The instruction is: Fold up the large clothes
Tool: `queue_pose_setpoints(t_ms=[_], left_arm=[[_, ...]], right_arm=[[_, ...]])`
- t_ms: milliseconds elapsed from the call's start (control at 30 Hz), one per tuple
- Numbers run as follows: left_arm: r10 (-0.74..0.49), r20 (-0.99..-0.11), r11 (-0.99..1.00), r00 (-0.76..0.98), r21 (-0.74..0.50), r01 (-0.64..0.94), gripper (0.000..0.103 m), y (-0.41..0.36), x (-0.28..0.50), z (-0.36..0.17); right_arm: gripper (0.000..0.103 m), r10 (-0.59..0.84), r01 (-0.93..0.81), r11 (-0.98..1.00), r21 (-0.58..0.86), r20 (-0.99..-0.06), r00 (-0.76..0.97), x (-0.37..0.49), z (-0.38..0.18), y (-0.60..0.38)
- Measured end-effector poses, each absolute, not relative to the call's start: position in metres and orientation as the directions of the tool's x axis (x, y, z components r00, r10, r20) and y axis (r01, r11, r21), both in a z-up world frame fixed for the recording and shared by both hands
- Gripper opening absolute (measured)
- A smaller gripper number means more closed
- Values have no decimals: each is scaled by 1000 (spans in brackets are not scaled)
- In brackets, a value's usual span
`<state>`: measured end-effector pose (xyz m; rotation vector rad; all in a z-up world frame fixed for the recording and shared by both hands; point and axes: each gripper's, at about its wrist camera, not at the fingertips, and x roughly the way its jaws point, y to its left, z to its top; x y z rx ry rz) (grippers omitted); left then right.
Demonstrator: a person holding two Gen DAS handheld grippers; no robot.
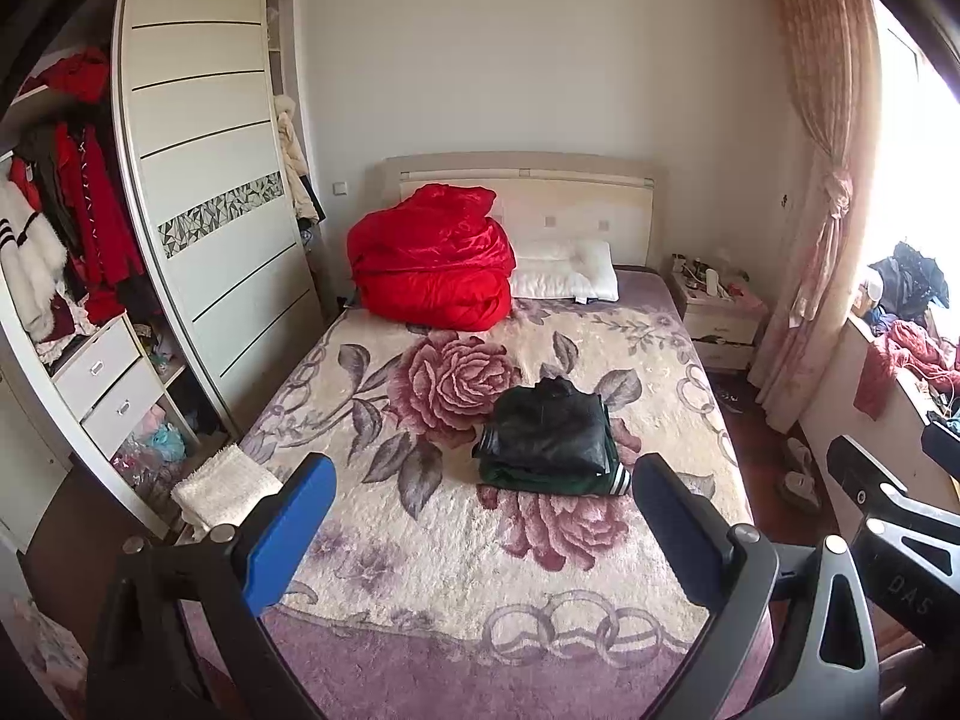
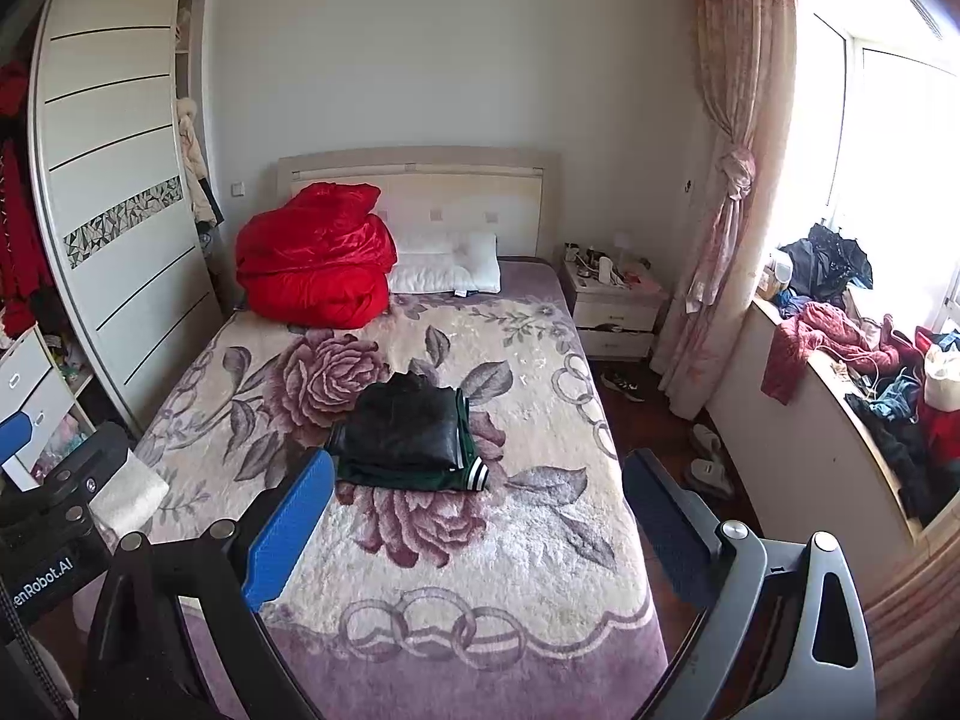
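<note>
**Two folded garments stacked mid-bed, both grippers held clear**

Two garments are seen lying as one compact stack on the rose-patterned blanket (image 1: 420, 540), roughly at the middle of the bed and a little toward its window side. The black jacket (image 1: 549, 426) is laid on top; its glossy, faintly creased surface suggests leather or a coated fabric, so it is judged to be fairly heavy, smooth and somewhat slippery, with folds that may spring open if disturbed. Beneath it a dark green garment (image 1: 540, 480) is spread slightly wider, its striped ribbed cuff (image 1: 618, 478) showing at the near right corner. This lower piece is judged softer and easier to pinch.

If the stack is to be lifted or squared, the doubled edges at its near corners would best be taken, where several layers can be pinched together; the slick top face would offer little purchase.

The left gripper (image 1: 480, 534) is held above the foot of the bed with its jaws spread wide and nothing between them. The right gripper (image 2: 474, 531) is likewise wide apart and empty, well short of the stack.

Further off, a red quilt (image 1: 432, 258) and a white pillow (image 1: 567, 273) are bundled by the headboard.
</note>
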<state>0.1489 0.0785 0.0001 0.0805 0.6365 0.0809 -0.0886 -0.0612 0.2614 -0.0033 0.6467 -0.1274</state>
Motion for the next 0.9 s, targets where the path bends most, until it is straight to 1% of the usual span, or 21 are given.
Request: queue_pose_setpoints(t_ms=[167,333,600,900], left_arm=[[100,-590,994,801,101,-49,101,79,148,-1],[104,-588,993,802,106,-50,101,82,143,-4],[109,-590,992,800,120,-46,101,84,139,-8],[111,-565,991,818,126,-48,101,86,140,-4]], right_arm=[[98,-121,118,992,-44,-601,790,-91,260,-62],[98,-60,73,997,-4,-619,783,-93,254,-62],[99,-89,88,996,-31,-604,792,-94,252,-61],[99,-100,99,995,-34,-590,801,-93,253,-58]])
